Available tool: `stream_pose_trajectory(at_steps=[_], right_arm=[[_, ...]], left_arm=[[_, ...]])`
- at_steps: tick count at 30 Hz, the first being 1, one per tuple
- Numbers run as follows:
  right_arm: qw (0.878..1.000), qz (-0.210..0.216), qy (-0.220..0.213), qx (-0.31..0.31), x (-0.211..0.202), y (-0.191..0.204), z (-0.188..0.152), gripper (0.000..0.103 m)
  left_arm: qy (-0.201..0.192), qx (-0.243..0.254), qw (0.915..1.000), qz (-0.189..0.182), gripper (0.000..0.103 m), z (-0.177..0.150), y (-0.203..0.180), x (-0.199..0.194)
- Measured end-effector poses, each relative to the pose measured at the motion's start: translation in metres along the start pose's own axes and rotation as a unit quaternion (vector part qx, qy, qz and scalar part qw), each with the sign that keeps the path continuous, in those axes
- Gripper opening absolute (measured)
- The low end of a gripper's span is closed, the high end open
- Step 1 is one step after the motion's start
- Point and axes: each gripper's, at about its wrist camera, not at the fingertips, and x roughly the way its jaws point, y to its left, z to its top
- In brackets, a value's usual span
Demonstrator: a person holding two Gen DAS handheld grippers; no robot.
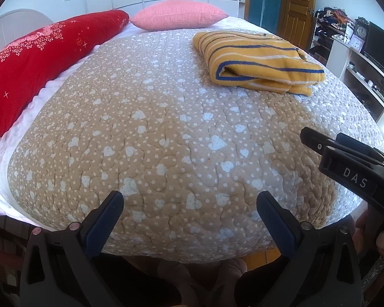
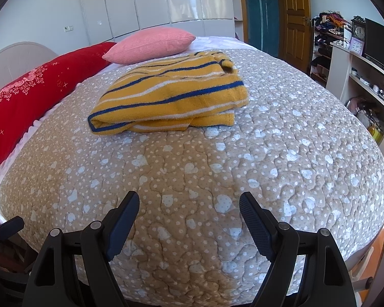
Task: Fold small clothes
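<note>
Left tongs [image 1: 189, 204]: jaws spread wide, released, nothing between them. They sit over the near edge of the bed, above the quilt [image 1: 153, 133]. In the left wrist view, the right tongs [image 1: 345, 158] appear at the right margin, beside the left unit; only part of them shows there.

Right tongs [image 2: 189, 206]: jaws likewise parted, released, empty — poised above the near portion of the quilt [image 2: 192, 168].

Task item: a yellow knit garment with blue and white stripes [image 2: 171, 97], folded into a compact stack. It lies flat on the quilt, well apart from both tongs, toward the far half of the bed. From the left wrist view the garment [image 1: 258, 61] sits to the right of centre.

Beyond the garment: a pink pillow [image 2: 151, 44] near its far edge, and a red bolster [image 2: 35, 94] along the left side of the bed. White wardrobe doors [image 2: 166, 2] stand behind the bed — a wooden door [image 2: 294, 23] and shelving [image 2: 358, 71] occupy the right.
</note>
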Motion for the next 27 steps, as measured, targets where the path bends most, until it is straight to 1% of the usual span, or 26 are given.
stream_pose_trajectory(at_steps=[14, 23, 27], right_arm=[[1.000, -0.001, 0.004, 0.000, 0.0022, -0.0015, -0.0005, 0.084], [1.000, -0.002, 0.004, -0.002, 0.0015, 0.0005, -0.0014, 0.084], [1.000, -0.003, 0.006, -0.002, 0.0023, 0.0024, -0.0021, 0.084]], left_arm=[[0.003, 0.005, 1.0000, 0.001, 0.103, -0.0012, -0.0010, 0.0019], [0.010, 0.001, 0.9998, -0.016, 0.103, -0.0030, 0.0001, 0.0053], [0.010, 0.002, 0.9999, -0.014, 0.103, -0.0039, -0.0008, 0.0063]])
